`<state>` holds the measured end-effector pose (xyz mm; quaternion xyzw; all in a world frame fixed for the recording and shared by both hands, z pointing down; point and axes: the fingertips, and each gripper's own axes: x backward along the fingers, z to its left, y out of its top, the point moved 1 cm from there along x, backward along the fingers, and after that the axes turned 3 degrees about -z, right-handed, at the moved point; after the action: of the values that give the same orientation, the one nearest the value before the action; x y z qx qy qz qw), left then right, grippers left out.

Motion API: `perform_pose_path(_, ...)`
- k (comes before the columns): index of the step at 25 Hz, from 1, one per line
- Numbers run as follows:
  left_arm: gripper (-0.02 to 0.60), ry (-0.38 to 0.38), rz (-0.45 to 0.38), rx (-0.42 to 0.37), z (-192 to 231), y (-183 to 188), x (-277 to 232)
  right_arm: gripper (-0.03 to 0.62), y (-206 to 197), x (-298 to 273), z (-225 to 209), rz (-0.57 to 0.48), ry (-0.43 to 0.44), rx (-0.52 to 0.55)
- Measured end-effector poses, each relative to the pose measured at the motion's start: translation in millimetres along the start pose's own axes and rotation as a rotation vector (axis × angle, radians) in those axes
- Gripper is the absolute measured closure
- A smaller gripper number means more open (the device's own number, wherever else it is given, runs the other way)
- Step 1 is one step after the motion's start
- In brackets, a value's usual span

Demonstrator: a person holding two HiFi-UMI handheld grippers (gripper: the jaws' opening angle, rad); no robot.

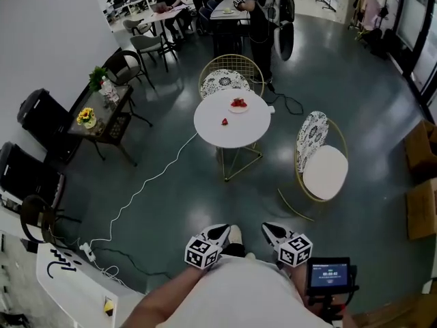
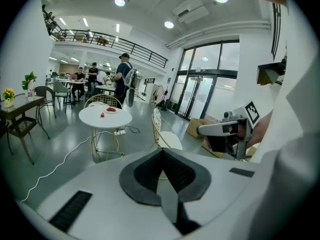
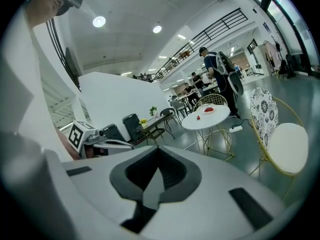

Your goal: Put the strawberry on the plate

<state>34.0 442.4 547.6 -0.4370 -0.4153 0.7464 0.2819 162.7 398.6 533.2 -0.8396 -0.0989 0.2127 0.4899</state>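
A lone red strawberry [image 1: 224, 121] lies on the round white table [image 1: 212, 132], a little nearer to me than the small plate [image 1: 238, 104], which has red fruit on it. The table stands well ahead of me, out of reach. Both grippers are held close to my body. My left gripper [image 1: 220, 234] is shut with nothing in it, and my right gripper [image 1: 272, 231] is shut and empty too. The left gripper view shows the strawberry [image 2: 102, 115] and plate [image 2: 111, 110] far off. In the right gripper view the strawberry [image 3: 198, 117] lies left of the plate [image 3: 208, 110].
A gold-wire chair with a white seat [image 1: 325, 171] stands right of the table, another [image 1: 225, 80] behind it. A white cable [image 1: 136, 190] runs across the floor from the table to my left. A dark side table with flowers [image 1: 102, 115] is at the left. People stand at the back.
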Motion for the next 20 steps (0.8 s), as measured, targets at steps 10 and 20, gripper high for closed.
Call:
perform_pose_path(10, 0.577, -0.047, 0.02, 0.004, 16.0, 7.7, -35.8, 0.589, 4.1, -12.0, -29.5, 0.0, -0.043, -0.034)
perform_pose_path(20, 0.578, -0.106, 0.034, -0.003, 46.0, 40.4, -97.5, 0.589, 39.8, -41.8, -85.6, -0.009, -0.083, -0.039)
